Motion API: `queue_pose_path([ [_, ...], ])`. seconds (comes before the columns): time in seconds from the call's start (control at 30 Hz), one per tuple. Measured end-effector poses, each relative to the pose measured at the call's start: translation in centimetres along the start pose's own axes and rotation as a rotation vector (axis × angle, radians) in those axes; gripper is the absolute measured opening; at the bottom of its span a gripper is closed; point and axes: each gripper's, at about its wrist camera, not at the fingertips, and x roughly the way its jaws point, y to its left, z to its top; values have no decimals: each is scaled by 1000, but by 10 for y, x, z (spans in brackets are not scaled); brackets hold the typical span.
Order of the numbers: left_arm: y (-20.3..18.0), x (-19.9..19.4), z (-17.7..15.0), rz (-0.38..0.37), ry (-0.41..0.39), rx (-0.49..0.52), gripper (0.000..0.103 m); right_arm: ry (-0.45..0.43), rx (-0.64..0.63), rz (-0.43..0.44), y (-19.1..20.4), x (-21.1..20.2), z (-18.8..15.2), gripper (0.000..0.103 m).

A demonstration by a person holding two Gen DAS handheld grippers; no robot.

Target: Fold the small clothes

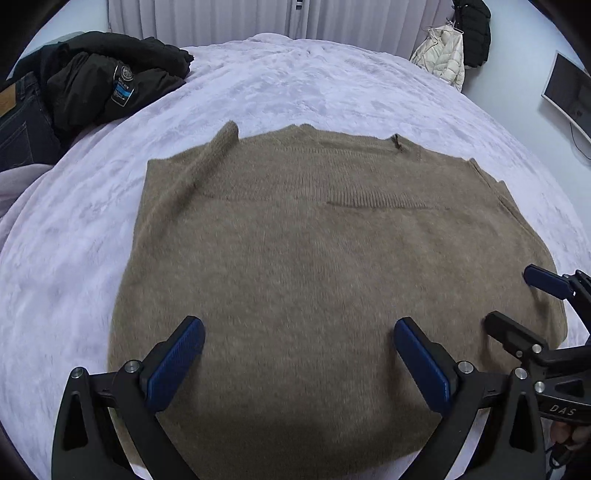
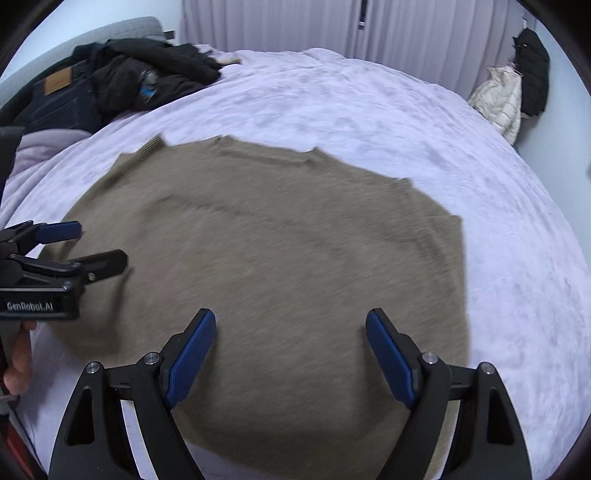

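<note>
A tan knitted sweater (image 1: 314, 266) lies flat on the bed, its sleeves folded in over the body; it fills the middle of the right wrist view as well (image 2: 280, 258). My left gripper (image 1: 299, 332) hovers over the sweater's near part, jaws wide apart, nothing between the blue pads (image 1: 177, 365). My right gripper (image 2: 291, 325) hangs open over the near right part of the sweater, also empty. Each gripper shows in the other's view: the right gripper (image 1: 513, 299) at the right edge, the left gripper (image 2: 99, 245) at the left edge, both open.
The bed is covered with a pale lilac fleece blanket (image 1: 314, 85). Dark jackets and jeans (image 1: 92, 81) are piled at the far left. Curtains (image 2: 295, 26) hang behind the bed. Coats (image 1: 454, 48) hang at the far right. A hand (image 2: 18, 354) holds the left gripper's handle.
</note>
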Motion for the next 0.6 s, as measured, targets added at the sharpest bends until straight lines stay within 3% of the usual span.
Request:
queue_pose_path([
  [0.1, 1, 3, -21, 38, 5, 30, 103, 7, -41, -31, 11, 7, -18, 86],
  [0.2, 16, -4, -31, 25, -17, 12, 103, -11, -28, -46, -2, 0, -33, 86],
  [0.4, 44, -11, -51, -52, -73, -63, 103, -15, 189, 17, -79, -19, -68, 86],
  [0.47, 46, -15, -51, -55, -80, -82, 103, 17, 254, -42, -95, -20, -77, 87],
  [0.5, 46, -17, -49, -47, -72, -89, 103, 19, 304, -15, -104, -22, -82, 87],
  [0.6, 42, -31, -40, -61, -101, -82, 103, -35, 383, -35, -111, -40, -89, 87],
])
